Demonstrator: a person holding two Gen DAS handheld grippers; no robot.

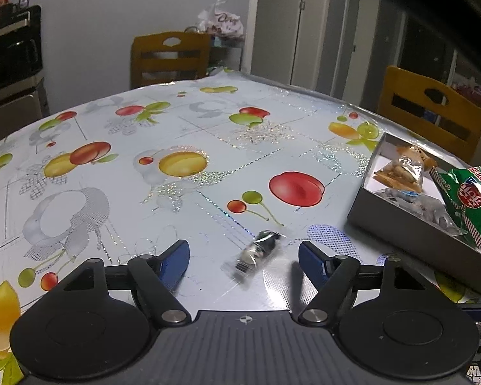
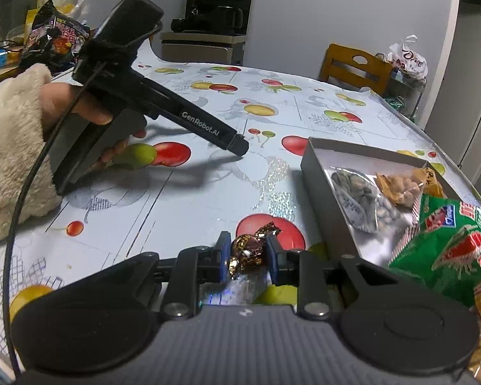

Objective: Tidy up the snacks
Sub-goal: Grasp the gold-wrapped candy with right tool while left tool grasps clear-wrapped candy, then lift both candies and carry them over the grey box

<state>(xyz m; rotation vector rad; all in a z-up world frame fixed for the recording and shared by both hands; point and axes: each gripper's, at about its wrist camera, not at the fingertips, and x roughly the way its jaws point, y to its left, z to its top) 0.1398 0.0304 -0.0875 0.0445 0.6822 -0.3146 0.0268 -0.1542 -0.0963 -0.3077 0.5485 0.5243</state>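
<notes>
My left gripper [image 1: 244, 253] is open just above the table, and a small clear-wrapped dark snack [image 1: 259, 252] lies on the cloth between its blue fingers. My right gripper [image 2: 247, 253] is shut on a brown foil-wrapped candy [image 2: 250, 248], held low over the cloth left of the grey box [image 2: 324, 189]. The box holds a clear bag of grey pieces [image 2: 356, 192], an orange bag of nuts [image 2: 404, 187] and a green snack bag [image 2: 449, 250] over its near edge. The box also shows at right in the left wrist view [image 1: 410, 240].
The table wears a fruit-print plastic cloth [image 1: 176, 160]. Wooden chairs [image 1: 170, 57] stand at its far side and right [image 1: 433, 109]. The left hand-held gripper body [image 2: 128, 89] hovers over the table's left. Snack bags [image 2: 57, 35] and a coffee machine [image 2: 218, 9] sit beyond.
</notes>
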